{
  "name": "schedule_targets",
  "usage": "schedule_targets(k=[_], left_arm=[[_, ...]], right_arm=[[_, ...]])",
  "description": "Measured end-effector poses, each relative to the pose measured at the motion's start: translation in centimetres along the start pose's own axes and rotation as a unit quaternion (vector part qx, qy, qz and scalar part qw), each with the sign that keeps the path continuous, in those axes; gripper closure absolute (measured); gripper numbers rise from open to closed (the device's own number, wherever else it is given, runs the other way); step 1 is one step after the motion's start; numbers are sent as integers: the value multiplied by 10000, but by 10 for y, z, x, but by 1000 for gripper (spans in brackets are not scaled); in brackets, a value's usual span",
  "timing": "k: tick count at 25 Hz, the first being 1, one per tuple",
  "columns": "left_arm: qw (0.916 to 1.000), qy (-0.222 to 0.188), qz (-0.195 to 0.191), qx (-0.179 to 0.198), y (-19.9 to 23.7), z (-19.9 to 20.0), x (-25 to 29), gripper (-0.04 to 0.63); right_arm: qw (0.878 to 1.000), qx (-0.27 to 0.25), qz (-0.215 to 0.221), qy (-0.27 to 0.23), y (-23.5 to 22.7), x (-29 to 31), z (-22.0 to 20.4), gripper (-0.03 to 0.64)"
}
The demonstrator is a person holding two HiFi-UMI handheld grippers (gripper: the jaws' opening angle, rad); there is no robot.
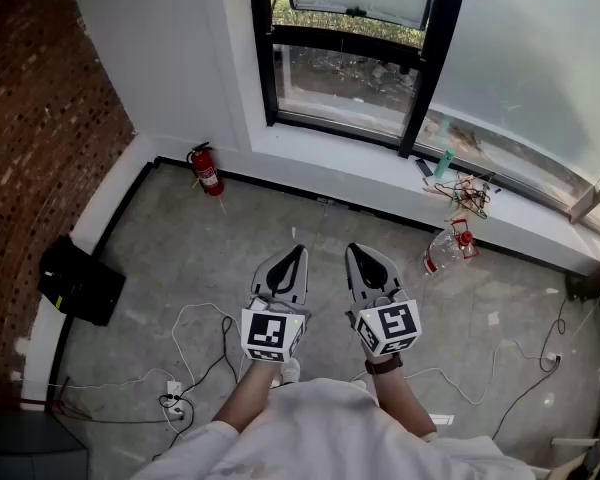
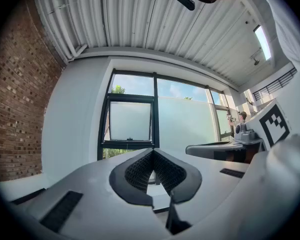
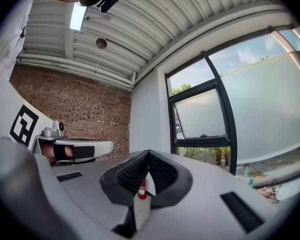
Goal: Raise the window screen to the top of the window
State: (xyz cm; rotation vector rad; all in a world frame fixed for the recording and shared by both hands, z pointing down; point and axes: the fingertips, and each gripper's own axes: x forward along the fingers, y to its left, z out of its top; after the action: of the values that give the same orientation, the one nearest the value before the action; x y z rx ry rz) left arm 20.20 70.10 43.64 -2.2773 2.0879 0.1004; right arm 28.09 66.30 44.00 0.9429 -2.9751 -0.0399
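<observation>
Left claw and right claw, both clenched empty, face the window; its screen looks light, grippable by the bottom-rail tab.

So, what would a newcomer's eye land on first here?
The left tool and right tool are held side by side in the middle of the head view, both shut and empty. Ahead is the black-framed window. A red extinguisher stands on the floor by the wall at left.
</observation>
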Motion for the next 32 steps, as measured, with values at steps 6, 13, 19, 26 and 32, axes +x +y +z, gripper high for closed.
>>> schedule_targets(k=[6, 13, 19, 26, 32], left_arm=[[9999, 71, -44, -77, 14, -6, -9, 594], [9999, 54, -122, -103, 48, -8, -18, 594], [9989, -55, 365, 288, 96, -14, -31, 594], [9982, 42, 590, -46, 126, -40, -18, 595], [9958, -285, 544, -674, 148, -53, 27, 595]], right_arm=[[9995, 269, -138, 119, 8, 10, -11, 617], [9992, 308, -231, 105, 34, 35, -16, 617], [9997, 9, -200, 130, 77, 67, -22, 617], [9976, 67, -439, 538, 60, 76, -51, 617], [9970, 166, -454, 599, 14, 124, -65, 617]])
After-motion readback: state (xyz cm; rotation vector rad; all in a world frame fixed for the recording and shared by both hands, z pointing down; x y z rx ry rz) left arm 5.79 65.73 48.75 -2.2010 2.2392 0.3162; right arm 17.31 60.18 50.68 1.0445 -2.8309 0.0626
